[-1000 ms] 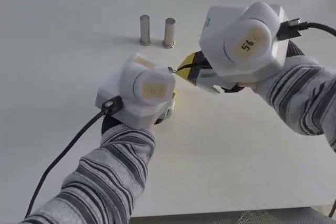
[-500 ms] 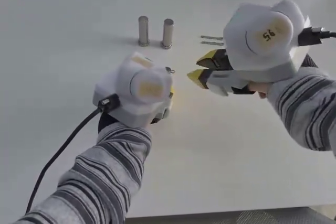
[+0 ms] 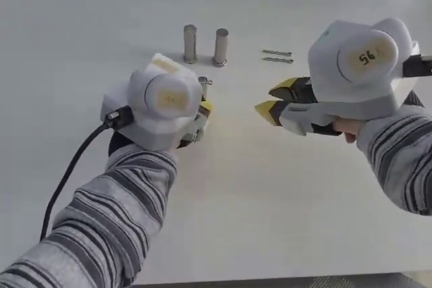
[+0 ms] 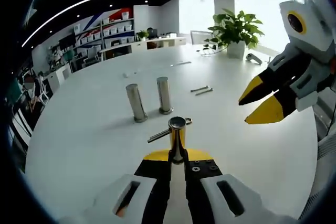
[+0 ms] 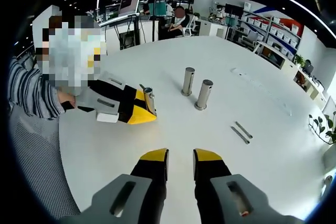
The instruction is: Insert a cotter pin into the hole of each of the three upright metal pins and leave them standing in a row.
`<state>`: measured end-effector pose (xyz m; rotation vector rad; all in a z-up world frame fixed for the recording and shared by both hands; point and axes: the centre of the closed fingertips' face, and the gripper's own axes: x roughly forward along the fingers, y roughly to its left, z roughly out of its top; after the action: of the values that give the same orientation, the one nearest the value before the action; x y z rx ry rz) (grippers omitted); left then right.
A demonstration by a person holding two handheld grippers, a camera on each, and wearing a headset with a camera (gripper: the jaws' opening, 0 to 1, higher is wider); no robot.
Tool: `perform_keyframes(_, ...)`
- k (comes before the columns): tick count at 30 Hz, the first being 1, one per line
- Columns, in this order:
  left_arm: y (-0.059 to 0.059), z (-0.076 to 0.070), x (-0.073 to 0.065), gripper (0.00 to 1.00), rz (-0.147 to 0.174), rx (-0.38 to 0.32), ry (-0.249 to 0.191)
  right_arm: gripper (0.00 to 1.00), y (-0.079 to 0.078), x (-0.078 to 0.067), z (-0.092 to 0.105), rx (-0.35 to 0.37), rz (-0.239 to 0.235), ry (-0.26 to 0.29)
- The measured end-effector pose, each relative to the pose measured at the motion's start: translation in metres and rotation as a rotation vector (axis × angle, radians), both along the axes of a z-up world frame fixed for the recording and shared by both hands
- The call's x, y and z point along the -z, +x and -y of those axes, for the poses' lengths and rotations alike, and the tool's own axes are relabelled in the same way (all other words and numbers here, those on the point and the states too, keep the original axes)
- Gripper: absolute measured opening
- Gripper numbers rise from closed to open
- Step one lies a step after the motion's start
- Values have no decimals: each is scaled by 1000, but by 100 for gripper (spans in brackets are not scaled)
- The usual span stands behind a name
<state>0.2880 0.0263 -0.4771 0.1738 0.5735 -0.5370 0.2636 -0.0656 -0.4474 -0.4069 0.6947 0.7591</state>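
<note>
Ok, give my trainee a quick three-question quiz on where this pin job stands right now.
1. True or false: the right gripper is shut.
2. How many standing pins are on the table, clear of both grippers? A) one B) two C) three
3. Fill in: the left gripper is shut on the held pin, which has a ____ through its hole.
Key: 1 false, its jaws are apart. 2 B. 3 cotter pin.

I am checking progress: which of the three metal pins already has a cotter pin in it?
The metal pin held in the left hand-held gripper; the two standing pins carry none.
</note>
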Motion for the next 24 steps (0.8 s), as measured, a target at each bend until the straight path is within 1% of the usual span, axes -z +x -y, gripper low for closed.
perform_keyframes(2, 3, -6, 0, 5, 0, -10, 6, 14, 0, 0, 0, 8, -4, 3)
perform_keyframes(4, 7, -13, -1, 5, -2, -20, -1, 15, 1, 1, 0, 13, -6, 14)
perform_keyframes(7, 12, -19, -1, 5, -3, -14, 6, 17, 1, 0, -1, 17, -6, 29)
perform_keyframes(9, 14, -23, 0, 5, -14, -14, -4, 19, 2, 0, -1, 21, -3, 36)
perform_keyframes(10, 15, -25, 0, 5, -13, -12, -7, 20, 4, 0, -1, 25, -1, 45)
perform_keyframes(12, 17, -28, 1, 5, -17, -12, -2, 21, 4, 0, -3, 30, -3, 54)
perform_keyframes(15, 19, -35, 3, 5, -19, -27, 7, 22, 5, 1, 2, 46, -5, 58)
perform_keyframes(19, 21, -40, 6, 5, -20, -32, 22, 21, 7, 2, 6, 78, -10, 72)
perform_keyframes(22, 20, -41, 8, 5, -19, -33, 25, 21, 8, 2, 13, 99, -10, 78)
perform_keyframes(24, 21, -41, 7, 5, -12, -37, 17, 21, 7, 2, 14, 106, -11, 79)
